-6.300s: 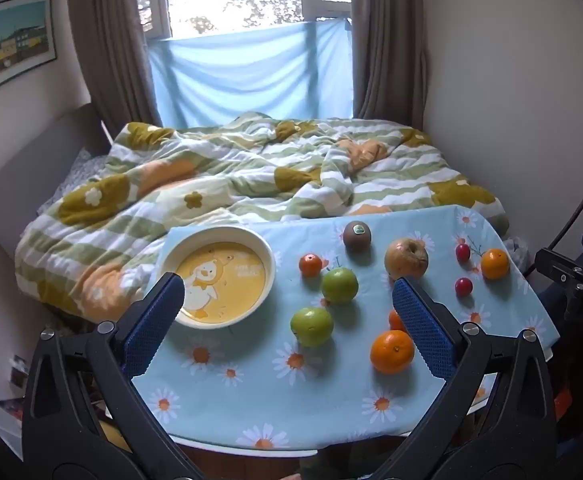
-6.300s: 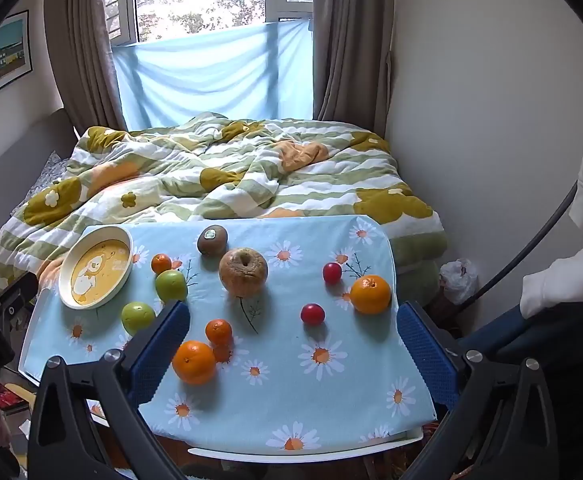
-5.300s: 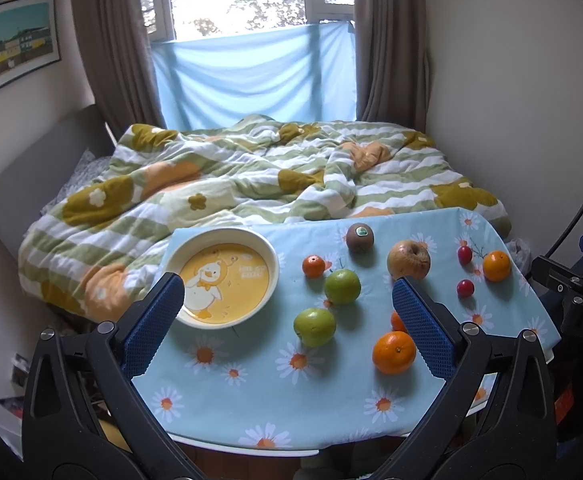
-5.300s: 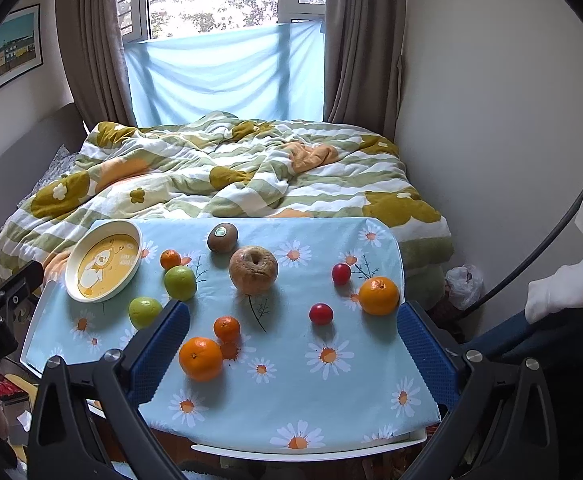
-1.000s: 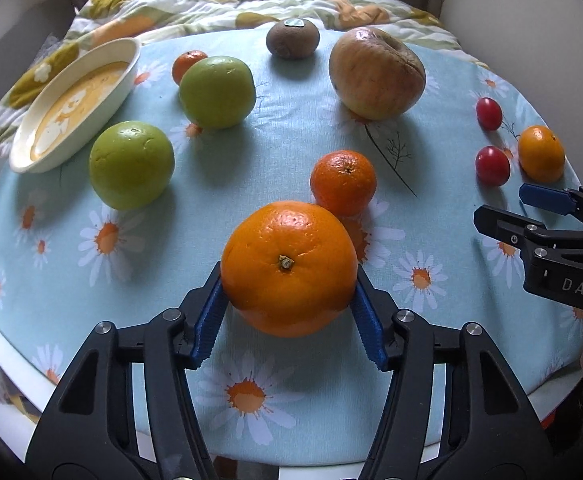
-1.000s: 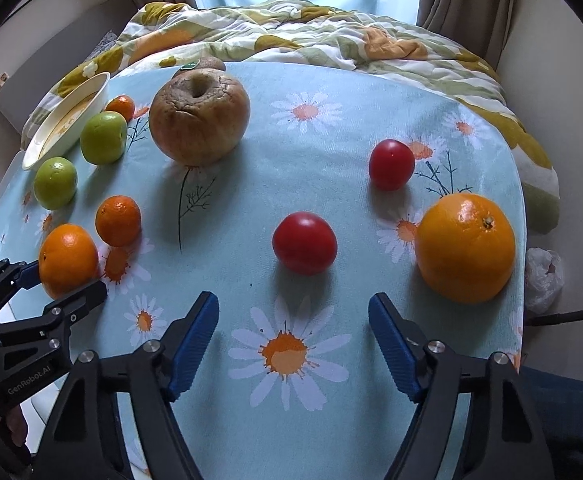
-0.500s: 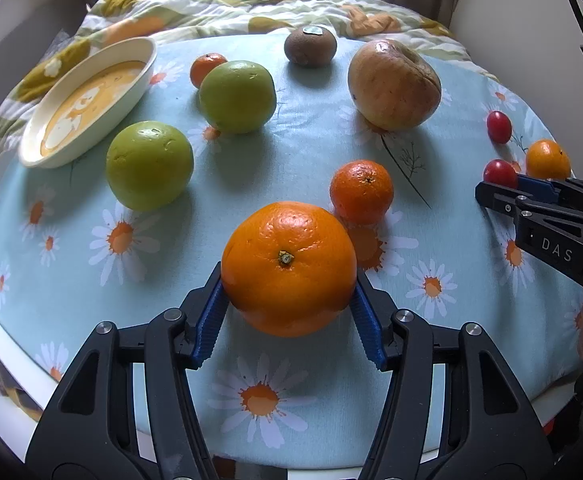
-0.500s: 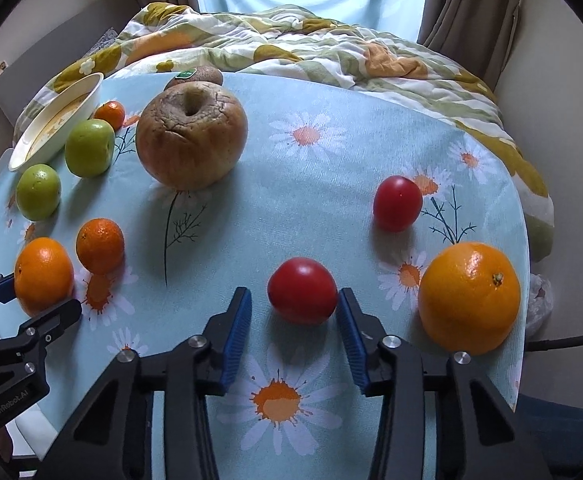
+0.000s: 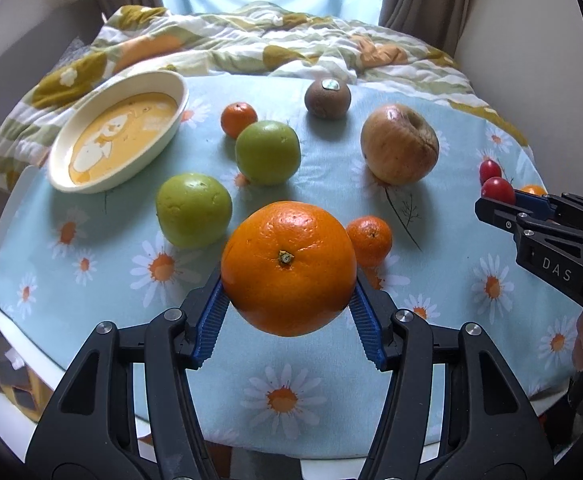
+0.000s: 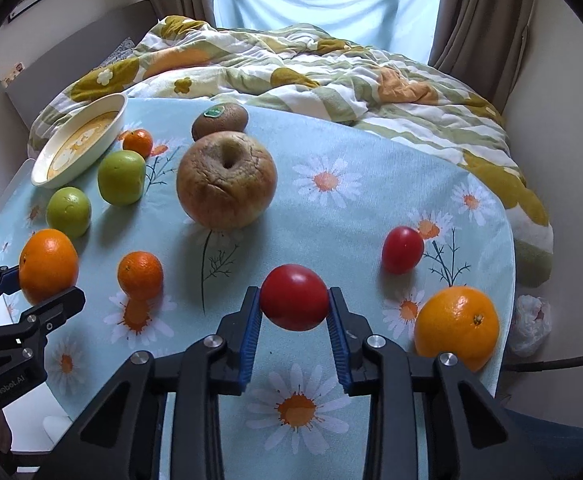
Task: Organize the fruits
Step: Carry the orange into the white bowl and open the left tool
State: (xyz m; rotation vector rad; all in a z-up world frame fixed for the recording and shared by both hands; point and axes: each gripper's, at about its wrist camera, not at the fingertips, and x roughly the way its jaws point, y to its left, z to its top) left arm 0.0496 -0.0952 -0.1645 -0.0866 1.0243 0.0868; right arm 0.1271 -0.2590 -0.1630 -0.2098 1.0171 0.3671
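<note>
Left wrist view: left tool (image 9: 289, 312) clenched on a large round orange (image 9: 288, 267), blue ribbed pads (image 9: 210, 318) pressed to both its sides, fruit raised above the surface (image 9: 103, 288), which wears a pale blue daisy-print cloth. Right tool (image 10: 294, 334) likewise clamped on a small red tomato (image 10: 294, 302), held between its blue pads.

Fruit count, both views:
- large oranges, two: one in the left tool, one resting at the surface's right edge (image 10: 456, 327).
- small mandarins, two: one just beside the held orange (image 9: 369, 235), one near the dish (image 9: 238, 119).
- green round fruits, two (image 9: 193, 210) (image 9: 267, 152), near each other, between the dish and the held orange.
- red tomatoes, two: one gripped, one lying loose (image 10: 402, 249) further back on the right.
- wrinkled tan apple, one (image 10: 226, 179), mid-surface.
- brown kiwi with a sticker, one (image 10: 220, 119), just behind the apple.

Cream oval dish with a yellow duck print (image 9: 117, 132) sits at the far left corner. Behind the surface, a bed with a green, white and orange quilt (image 10: 291, 64); curtained window beyond.
</note>
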